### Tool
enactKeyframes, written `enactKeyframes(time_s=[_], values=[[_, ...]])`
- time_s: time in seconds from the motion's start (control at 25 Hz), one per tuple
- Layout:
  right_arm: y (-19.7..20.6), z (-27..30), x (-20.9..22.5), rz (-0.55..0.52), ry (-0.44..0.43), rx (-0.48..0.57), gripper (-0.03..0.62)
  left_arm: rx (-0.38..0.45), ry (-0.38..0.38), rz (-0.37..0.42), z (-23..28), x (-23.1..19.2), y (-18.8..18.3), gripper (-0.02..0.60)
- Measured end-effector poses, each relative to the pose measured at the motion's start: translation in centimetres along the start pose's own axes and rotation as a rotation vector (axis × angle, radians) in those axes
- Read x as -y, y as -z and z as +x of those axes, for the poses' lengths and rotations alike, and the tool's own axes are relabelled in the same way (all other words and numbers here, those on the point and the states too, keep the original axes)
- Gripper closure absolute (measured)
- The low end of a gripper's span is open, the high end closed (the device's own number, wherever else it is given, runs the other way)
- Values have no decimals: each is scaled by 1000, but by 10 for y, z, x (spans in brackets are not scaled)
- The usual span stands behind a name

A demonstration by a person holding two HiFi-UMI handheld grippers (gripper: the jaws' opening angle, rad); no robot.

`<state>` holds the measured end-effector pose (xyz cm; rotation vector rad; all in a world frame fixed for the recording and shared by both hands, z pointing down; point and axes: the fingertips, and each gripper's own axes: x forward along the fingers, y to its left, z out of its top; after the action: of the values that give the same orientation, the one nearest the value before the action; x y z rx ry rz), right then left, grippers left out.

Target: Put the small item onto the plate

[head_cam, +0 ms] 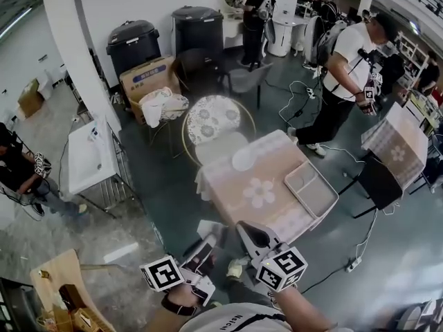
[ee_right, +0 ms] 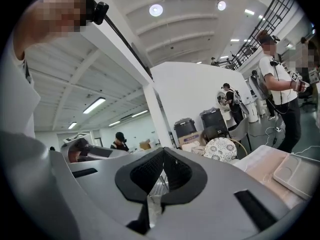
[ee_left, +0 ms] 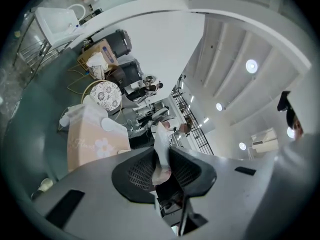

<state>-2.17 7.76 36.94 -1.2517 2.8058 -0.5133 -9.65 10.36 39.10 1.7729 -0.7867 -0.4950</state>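
Clamping a slim, pale small item (ee_left: 161, 143) that juts forward along its jaws, the left gripper (ee_left: 163, 158) has the plate (ee_left: 109, 124) ahead of it, well apart, on the table's (ee_left: 85, 141) far side. The right gripper (ee_right: 161, 156) is closed and empty.

A square table (head_cam: 291, 151) is set on the grey floor (head_cam: 183, 209) and is covered all over by a pink cloth (head_cam: 228, 189), which is printed with a white flower (head_cam: 259, 192) near the middle. A white plate (head_cam: 244, 159) is laid on the cloth at the far edge. A pale divided tray (head_cam: 311, 190) is placed along the right side, apart from the plate.
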Motion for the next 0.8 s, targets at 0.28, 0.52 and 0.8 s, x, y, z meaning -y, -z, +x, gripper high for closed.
enactKeyframes(time_s=[0.28, 0.52, 0.8], values=[[-22, 32, 56, 4, -1, -11, 580, -27, -11, -20, 70, -8, -26, 495], [-37, 52, 95, 5, 1, 13, 580, -62, -2, -6, 117, -16, -38, 495], [-41, 72, 130, 21, 49, -1, 580, -113, -11, -11, 162, -39, -54, 495]])
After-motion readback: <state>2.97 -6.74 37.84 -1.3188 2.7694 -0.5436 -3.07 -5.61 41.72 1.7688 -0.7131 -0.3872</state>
